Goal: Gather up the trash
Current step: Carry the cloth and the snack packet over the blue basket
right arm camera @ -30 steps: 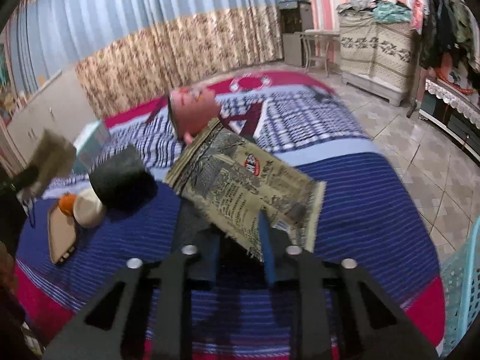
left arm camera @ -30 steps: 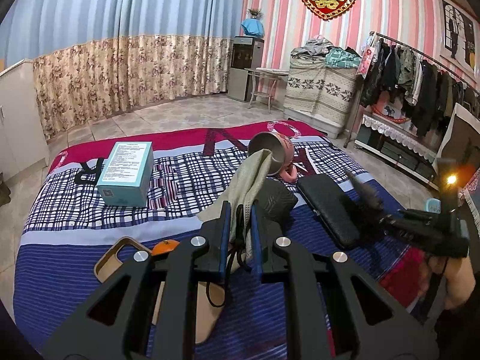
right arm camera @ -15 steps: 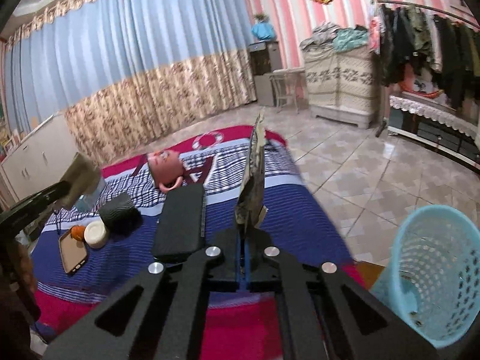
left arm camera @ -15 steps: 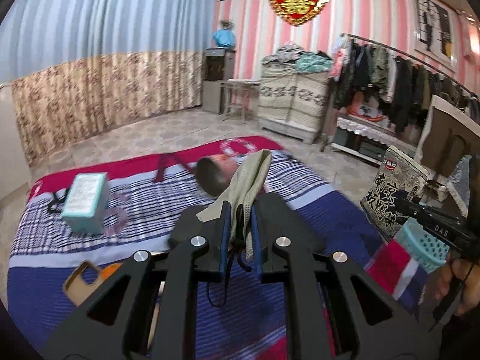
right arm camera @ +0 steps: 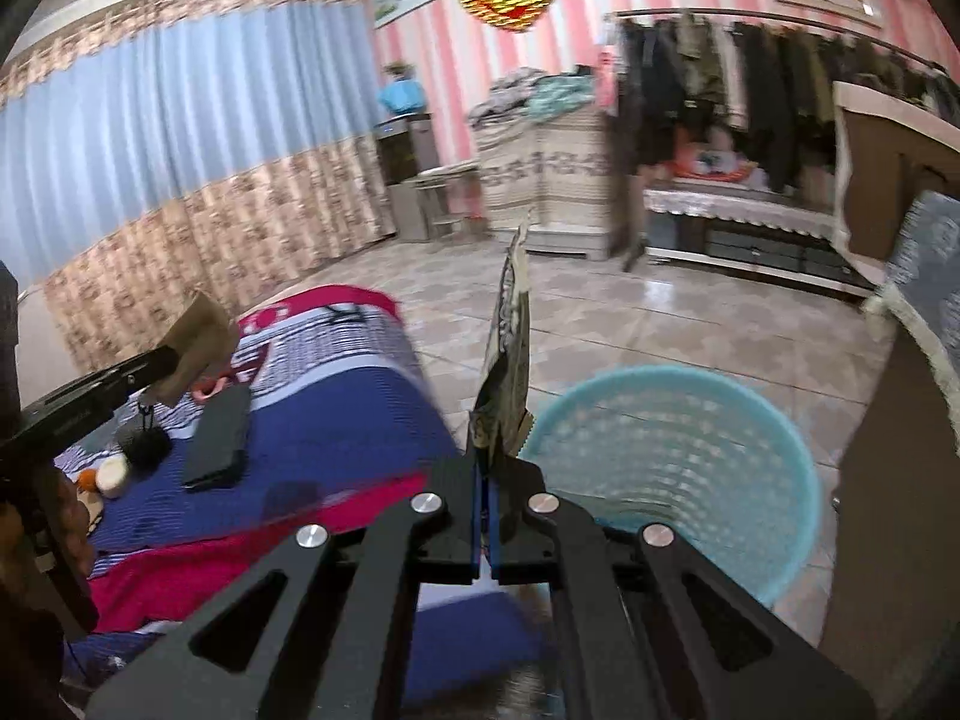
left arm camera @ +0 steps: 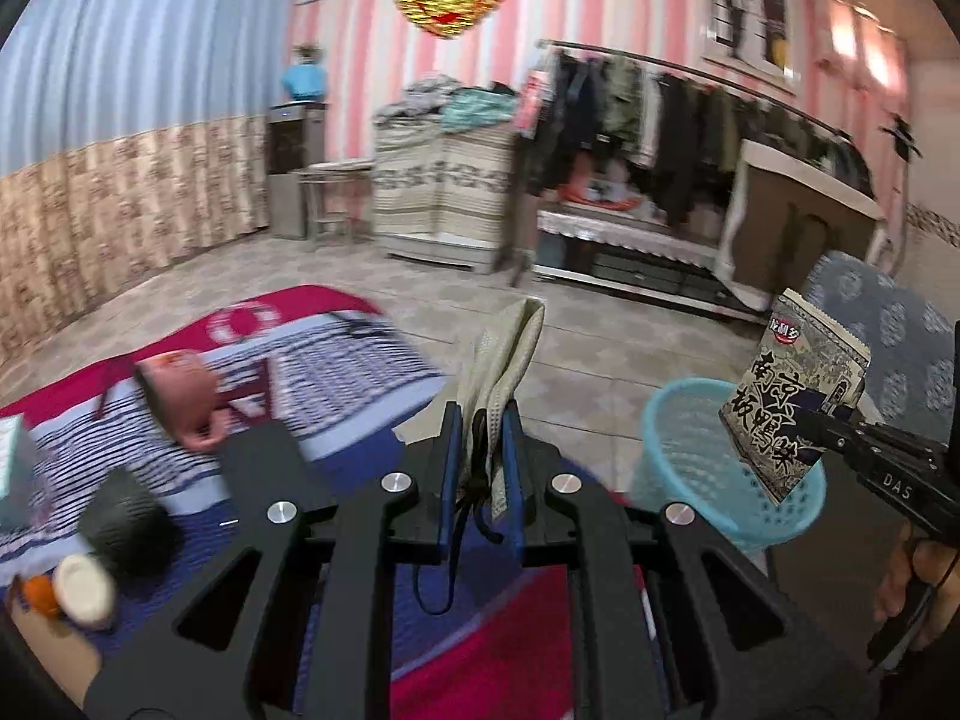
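Observation:
My left gripper point(left arm camera: 481, 429) is shut on a beige face mask point(left arm camera: 507, 354) with black ear loops, held above the bed's edge. My right gripper point(right arm camera: 487, 468) is shut on a printed snack wrapper point(right arm camera: 509, 360), seen edge-on here and flat in the left wrist view point(left arm camera: 792, 402), just above the rim of a light blue mesh bin point(right arm camera: 672, 438). The bin also shows in the left wrist view point(left arm camera: 690, 450), on the tiled floor beside the bed. The left gripper with the mask shows at the left of the right wrist view point(right arm camera: 192, 342).
On the striped bedspread point(left arm camera: 336, 360) lie a pink mug point(left arm camera: 180, 396), a black case point(right arm camera: 219, 438), a dark round object point(left arm camera: 129, 528), a white lid and an orange. A clothes rack point(left arm camera: 690, 120) and cabinets stand across the tiled floor.
Both grippers have swung right, away from the bed toward the blue bin. The wrapper was lifted off the bed, turned upright, and now hangs over the bin's rim.

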A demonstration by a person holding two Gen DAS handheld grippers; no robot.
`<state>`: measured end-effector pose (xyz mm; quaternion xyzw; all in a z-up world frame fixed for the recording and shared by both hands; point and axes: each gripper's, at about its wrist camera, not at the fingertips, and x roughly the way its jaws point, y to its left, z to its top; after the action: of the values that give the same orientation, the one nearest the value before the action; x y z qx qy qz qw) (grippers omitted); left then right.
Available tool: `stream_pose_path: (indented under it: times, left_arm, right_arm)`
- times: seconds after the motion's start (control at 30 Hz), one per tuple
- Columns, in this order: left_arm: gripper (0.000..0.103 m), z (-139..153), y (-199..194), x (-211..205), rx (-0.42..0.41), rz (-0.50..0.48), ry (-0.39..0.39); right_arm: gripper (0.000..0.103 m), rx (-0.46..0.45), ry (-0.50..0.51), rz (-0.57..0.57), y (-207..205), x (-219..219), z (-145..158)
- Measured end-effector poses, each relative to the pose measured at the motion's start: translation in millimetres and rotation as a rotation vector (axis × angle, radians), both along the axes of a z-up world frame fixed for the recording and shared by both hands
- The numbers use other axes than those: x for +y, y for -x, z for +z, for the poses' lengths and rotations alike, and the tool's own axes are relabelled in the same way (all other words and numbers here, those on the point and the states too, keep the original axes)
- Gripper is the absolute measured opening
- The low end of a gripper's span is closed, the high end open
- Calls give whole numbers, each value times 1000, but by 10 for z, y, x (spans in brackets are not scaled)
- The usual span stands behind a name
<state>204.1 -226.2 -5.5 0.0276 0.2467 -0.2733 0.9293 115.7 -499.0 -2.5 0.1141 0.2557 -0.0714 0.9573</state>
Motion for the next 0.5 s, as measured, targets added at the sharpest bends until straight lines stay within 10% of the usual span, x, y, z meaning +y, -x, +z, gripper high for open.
stream_pose_path:
  times: [0.5]
  left_arm:
    - [12, -272, 26, -1485, 25, -252, -25]
  right_arm:
    - [1, 21, -9, -176, 295, -928, -273]
